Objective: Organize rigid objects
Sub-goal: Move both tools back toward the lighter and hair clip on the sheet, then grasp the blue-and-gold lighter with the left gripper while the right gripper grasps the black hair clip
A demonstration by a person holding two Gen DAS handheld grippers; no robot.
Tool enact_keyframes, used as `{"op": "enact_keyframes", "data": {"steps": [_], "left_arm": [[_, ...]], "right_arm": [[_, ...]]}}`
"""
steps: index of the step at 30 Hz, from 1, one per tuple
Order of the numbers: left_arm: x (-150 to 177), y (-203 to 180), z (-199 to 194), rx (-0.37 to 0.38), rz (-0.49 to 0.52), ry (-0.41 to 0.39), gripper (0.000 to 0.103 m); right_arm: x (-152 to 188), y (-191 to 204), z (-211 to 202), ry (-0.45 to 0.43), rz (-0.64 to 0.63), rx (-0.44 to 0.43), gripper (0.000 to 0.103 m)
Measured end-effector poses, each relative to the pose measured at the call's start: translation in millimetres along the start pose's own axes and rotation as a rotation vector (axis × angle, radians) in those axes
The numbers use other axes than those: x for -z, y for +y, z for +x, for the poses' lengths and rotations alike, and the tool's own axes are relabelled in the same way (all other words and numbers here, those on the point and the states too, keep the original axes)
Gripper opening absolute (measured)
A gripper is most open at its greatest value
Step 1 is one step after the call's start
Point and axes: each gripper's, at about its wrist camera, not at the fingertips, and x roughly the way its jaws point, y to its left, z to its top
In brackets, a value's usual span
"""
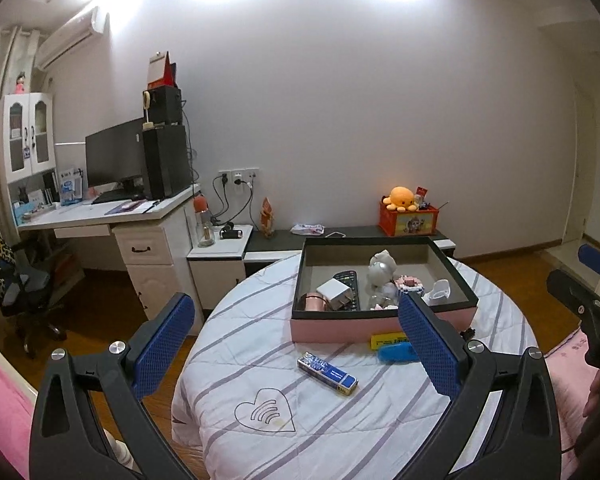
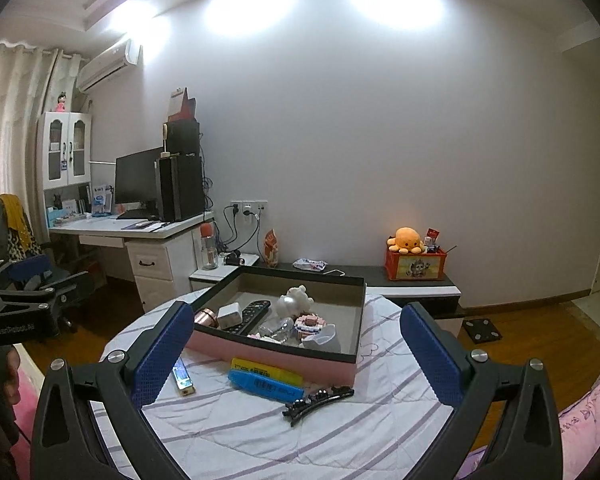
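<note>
A pink box with a dark rim [image 1: 380, 326] [image 2: 268, 354] stands on a round table with a striped cloth [image 1: 300, 400] [image 2: 228, 432]. It holds a remote [image 1: 350, 286], a white charger [image 1: 333, 292], a copper cup [image 2: 206, 317], a white figurine [image 2: 296, 300] and other small things. In front of it lie a blue patterned box [image 1: 327, 372] [image 2: 183, 378], a yellow marker [image 2: 266, 369], a blue marker [image 2: 265, 385] and a black hair clip [image 2: 316, 399]. My left gripper [image 1: 296, 354] is open above the blue box. My right gripper [image 2: 296, 356] is open above the markers.
A desk with a monitor and speakers [image 1: 112, 208] stands at the left, with an office chair [image 1: 24, 292]. A low dark shelf [image 1: 340, 236] along the wall carries a red box with an orange plush [image 1: 408, 212]. Pink bedding [image 2: 580, 432] lies at the right.
</note>
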Motion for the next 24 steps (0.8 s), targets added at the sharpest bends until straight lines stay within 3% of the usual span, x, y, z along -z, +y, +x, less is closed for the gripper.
{"op": "enact_keyframes", "data": {"steps": [6, 15, 24], "left_arm": [[13.2, 0.1, 21.4, 0.006, -0.007, 0.078, 0.103], [61.9, -15.8, 99.7, -0.007, -0.032, 0.347, 0.103], [88.1, -37.9, 160.3, -0.017, -0.028, 0.505, 0.103]], "right_arm": [[10.6, -7.8, 9.2, 0.040, 0.019, 0.014, 0.103], [47.0, -25.8, 54.7, 0.184, 0.062, 0.030, 0.103], [78.8, -47.0, 97.7, 0.313, 0.096, 0.032, 0.103]]}}
